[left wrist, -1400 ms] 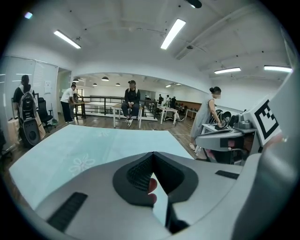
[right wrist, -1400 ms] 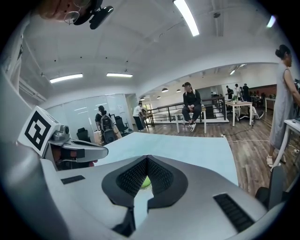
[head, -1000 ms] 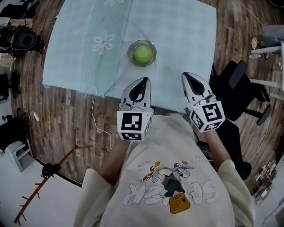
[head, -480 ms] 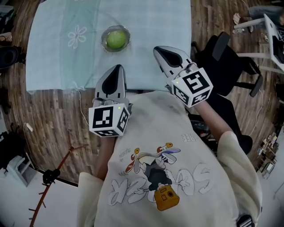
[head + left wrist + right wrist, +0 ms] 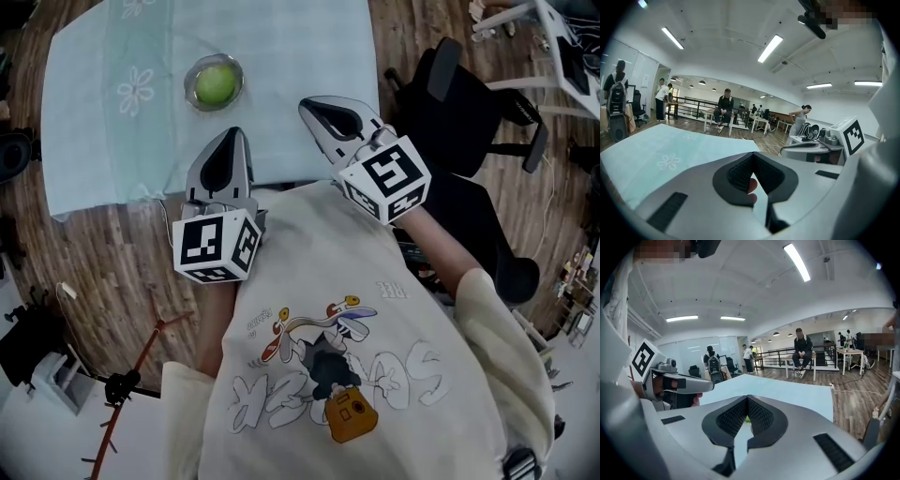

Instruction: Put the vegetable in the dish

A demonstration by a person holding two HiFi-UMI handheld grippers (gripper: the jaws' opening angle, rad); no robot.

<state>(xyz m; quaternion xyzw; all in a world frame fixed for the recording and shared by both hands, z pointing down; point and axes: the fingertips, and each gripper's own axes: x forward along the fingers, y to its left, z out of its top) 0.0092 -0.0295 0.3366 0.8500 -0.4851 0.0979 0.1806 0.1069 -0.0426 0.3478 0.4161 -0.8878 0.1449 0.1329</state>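
Since a second ago everything has slid toward the upper left of the head view, and more of the person's cream shirt (image 5: 375, 309) fills the bottom. The grippers sit about as far from the dish as before.

The dish (image 5: 192, 84) is small, round and clear, like glass. It stands on a pale green cloth (image 5: 300, 47) that covers the tabletop entirely (a faint white flower print shows at its left). The vegetable (image 5: 215, 84) lies inside the dish, round, smooth and bright green.

The left hand-held gripper (image 5: 228, 138) has its two jaws closed together on nothing, the ribbed black pads meeting at the tip. The right hand-held gripper (image 5: 316, 105) is the same, jaws together and empty. Both have smooth grey-white shells that taper to a point, and each carries a cube (image 5: 214, 246) printed with black-and-white squares. Their tips hang over the near edge of the cloth, apart from the dish.

In the left gripper view a pinkish shape shows through the gap below the pads, and I cannot tell what it is. In the right gripper view a green speck shows through the same gap, too small to make out. The wooden plank floor (image 5: 112, 234) surrounds the cloth, and a black chair (image 5: 441, 84) is partly cut off behind the right forearm.
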